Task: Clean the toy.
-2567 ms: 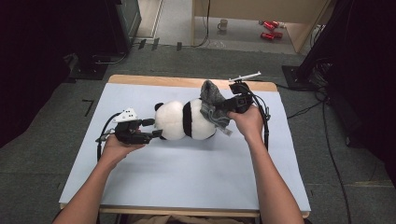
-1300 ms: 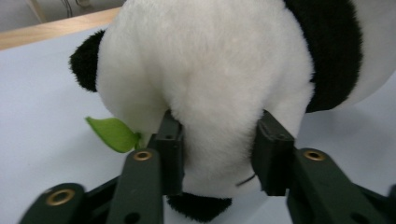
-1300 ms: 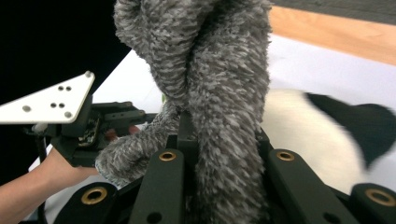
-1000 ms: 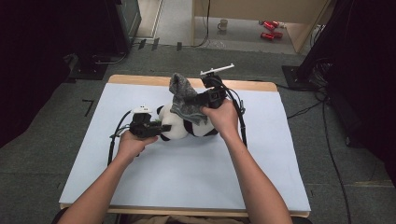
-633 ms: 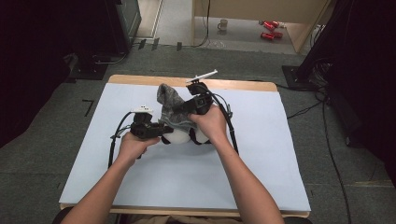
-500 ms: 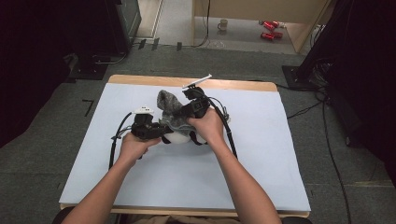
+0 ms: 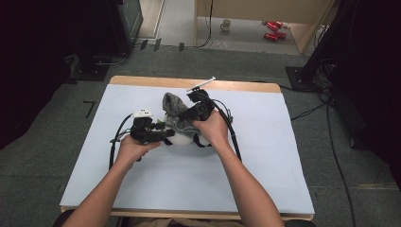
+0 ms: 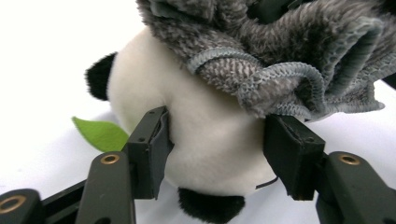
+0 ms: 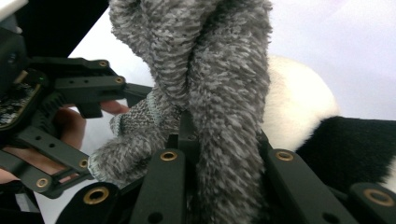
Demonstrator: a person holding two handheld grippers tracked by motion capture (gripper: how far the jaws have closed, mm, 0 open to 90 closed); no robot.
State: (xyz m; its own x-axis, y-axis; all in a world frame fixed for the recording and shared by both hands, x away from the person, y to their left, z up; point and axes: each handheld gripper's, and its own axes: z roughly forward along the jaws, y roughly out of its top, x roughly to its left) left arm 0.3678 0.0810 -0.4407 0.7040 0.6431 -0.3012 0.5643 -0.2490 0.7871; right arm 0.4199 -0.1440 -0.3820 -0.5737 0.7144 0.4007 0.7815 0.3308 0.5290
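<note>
Fuzzy grey sock (image 9: 219, 93) is bunched in the clenched right claw (image 9: 224, 158), draped over a soft, round plush panda (image 8: 205, 135). The left claw (image 8: 215, 149) has just been opening; its jaws straddle the panda's white belly, the left pad touching the plush without squeezing.

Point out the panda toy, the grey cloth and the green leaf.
panda toy (image 8: 205, 140), left gripper view, white belly between the jaws.
grey cloth (image 9: 224, 93), right gripper view, hanging fold.
green leaf (image 8: 100, 134), left gripper view, its flat middle.
</note>
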